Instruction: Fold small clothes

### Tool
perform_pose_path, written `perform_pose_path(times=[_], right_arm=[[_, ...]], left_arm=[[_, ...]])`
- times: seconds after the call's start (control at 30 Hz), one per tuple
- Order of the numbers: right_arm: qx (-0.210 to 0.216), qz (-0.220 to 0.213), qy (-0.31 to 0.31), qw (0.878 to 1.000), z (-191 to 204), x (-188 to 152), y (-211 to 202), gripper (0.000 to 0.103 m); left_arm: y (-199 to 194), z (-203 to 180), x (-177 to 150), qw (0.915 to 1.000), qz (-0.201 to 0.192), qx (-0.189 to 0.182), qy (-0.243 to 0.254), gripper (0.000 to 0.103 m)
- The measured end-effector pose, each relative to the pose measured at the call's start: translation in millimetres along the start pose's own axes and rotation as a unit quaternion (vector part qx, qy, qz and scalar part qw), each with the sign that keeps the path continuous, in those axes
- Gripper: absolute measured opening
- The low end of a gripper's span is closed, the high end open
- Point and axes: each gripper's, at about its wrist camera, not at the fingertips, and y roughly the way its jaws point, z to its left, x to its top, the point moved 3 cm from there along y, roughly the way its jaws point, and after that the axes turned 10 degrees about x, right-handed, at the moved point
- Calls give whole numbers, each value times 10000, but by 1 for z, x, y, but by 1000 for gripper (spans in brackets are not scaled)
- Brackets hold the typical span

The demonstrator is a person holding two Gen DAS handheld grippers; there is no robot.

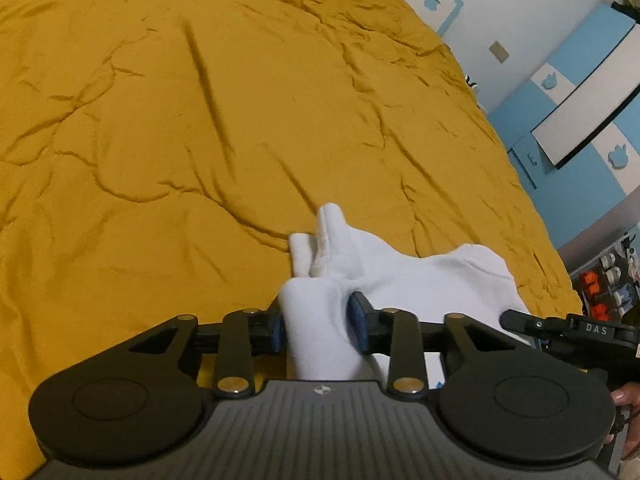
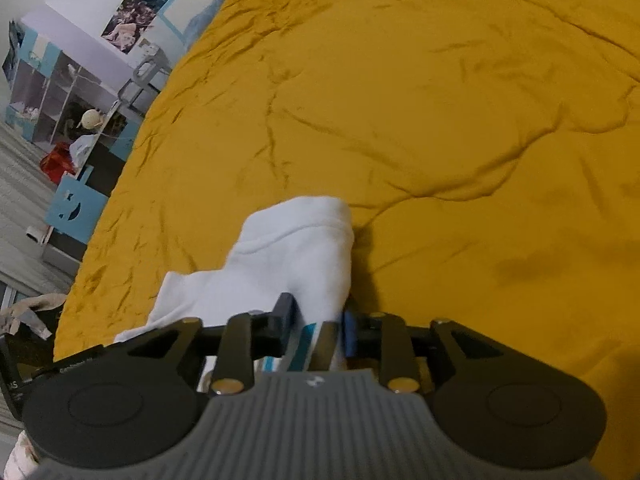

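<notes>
A small white garment [image 1: 420, 280] lies bunched on a mustard-yellow bedspread [image 1: 200, 120]. One gathered end of it stands between the blue pads of my left gripper [image 1: 318, 326], whose jaws are parted, and the cloth sits loosely in the gap. In the right wrist view the other end of the garment [image 2: 288, 248] runs between the jaws of my right gripper [image 2: 318, 326]. These are also parted, with a gap beside the left finger where a teal-striped print shows. The cloth humps up ahead of both grippers. The two grippers sit close side by side.
The wrinkled bedspread [image 2: 440, 120] stretches far ahead of both grippers. Blue-and-white cupboards [image 1: 580, 92] stand past the bed's right edge. Shelving [image 2: 60, 92] and a red item [image 2: 58, 162] on the floor lie past its left edge. A hand [image 1: 624, 396] shows at the lower right.
</notes>
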Motion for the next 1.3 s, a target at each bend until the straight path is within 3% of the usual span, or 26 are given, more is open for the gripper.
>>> perform_pose_path(times=[0.2,0.33,0.5,0.57,0.6,0.67,0.73,0.8,0.93,1.3], right_arm=[[-138,-266,-271,9992,7,1,-33,26],[-20,-309,-725,9969,37,-19,-71,26],[-364,-212,-1751,9836,85,-72,-110,26],[-582,-185,-2382,9693,106,-117,-125,25],[-582,-185,-2382,9693,106,-117,-125,26],[-758,-230,-2727,9588,113,-145,-129,26],[-663,-98,-2917,9542,115,-180,-128,25],[-691,-37,-2971,9523,114,-190,-127,25],[-1187,17,-3244,9384,93,-231,-113,25],[-1180,-67,-3190,9404,69,-242,-97,25]], left_arm=[[-43,-3,0,9977,-433,296,433,43],[-90,-27,-14,9932,-729,158,897,43],[-142,-68,-63,9818,-1008,259,1586,43],[-151,-80,-82,9791,-1047,243,1724,42],[-155,-84,-96,9776,-1066,235,1799,43],[-156,-93,-119,9723,-1107,293,2040,41],[-154,-94,-140,9678,-1101,357,2235,36],[-150,-90,-158,9680,-1009,534,2235,30],[-140,-79,-180,9674,-1020,845,2157,22],[-127,-66,-191,9705,-1015,841,2018,20]])
